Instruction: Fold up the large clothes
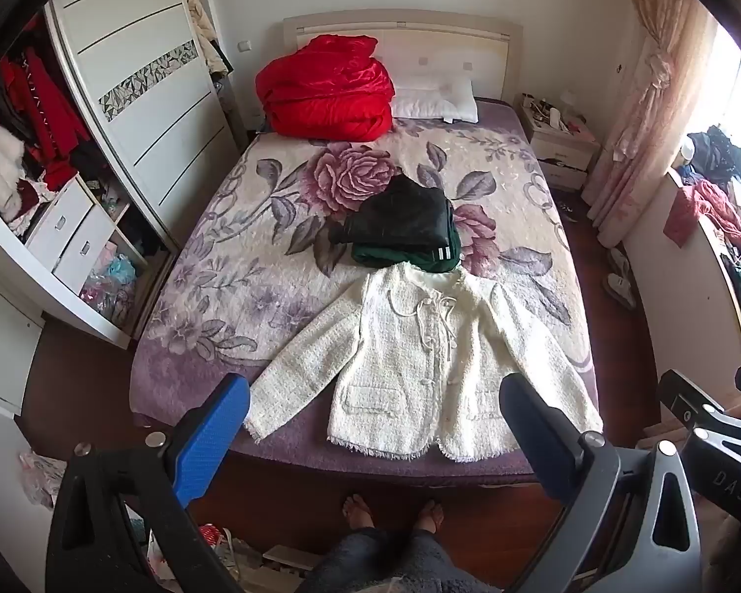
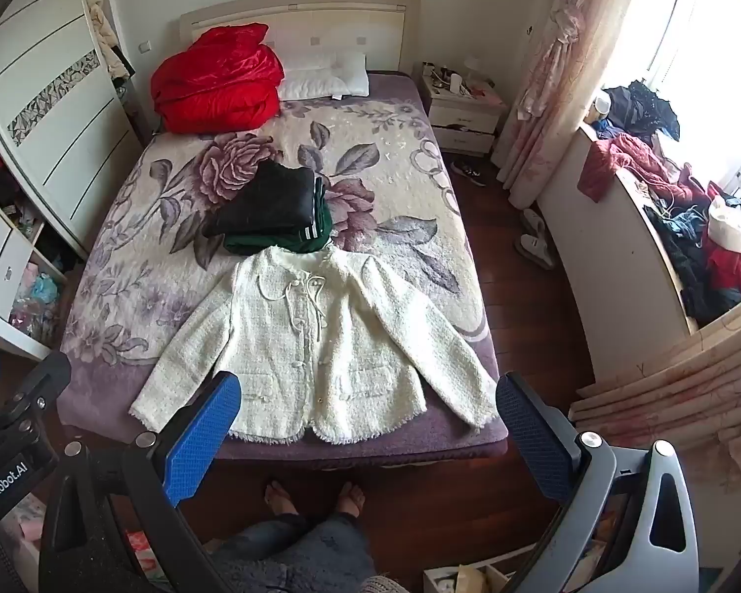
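Observation:
A cream tweed jacket (image 1: 420,356) lies flat, front up, sleeves spread, at the foot of the bed (image 1: 197,267); it also shows in the right wrist view (image 2: 316,341). Behind its collar sits a folded stack, a black garment (image 1: 402,215) on a green one (image 1: 405,257); the black garment (image 2: 267,202) also shows in the right wrist view. My left gripper (image 1: 375,405) is open and empty, held high above the jacket's hem. My right gripper (image 2: 370,405) is open and empty, held likewise; part of it shows in the left wrist view (image 1: 706,425).
A red quilt (image 1: 326,86) and a white pillow (image 1: 434,99) lie at the headboard. An open wardrobe (image 1: 74,148) stands left, a nightstand (image 2: 464,108) and curtain right. A clothes pile (image 2: 691,217) lies on the window ledge. My feet (image 2: 316,494) stand on wood floor.

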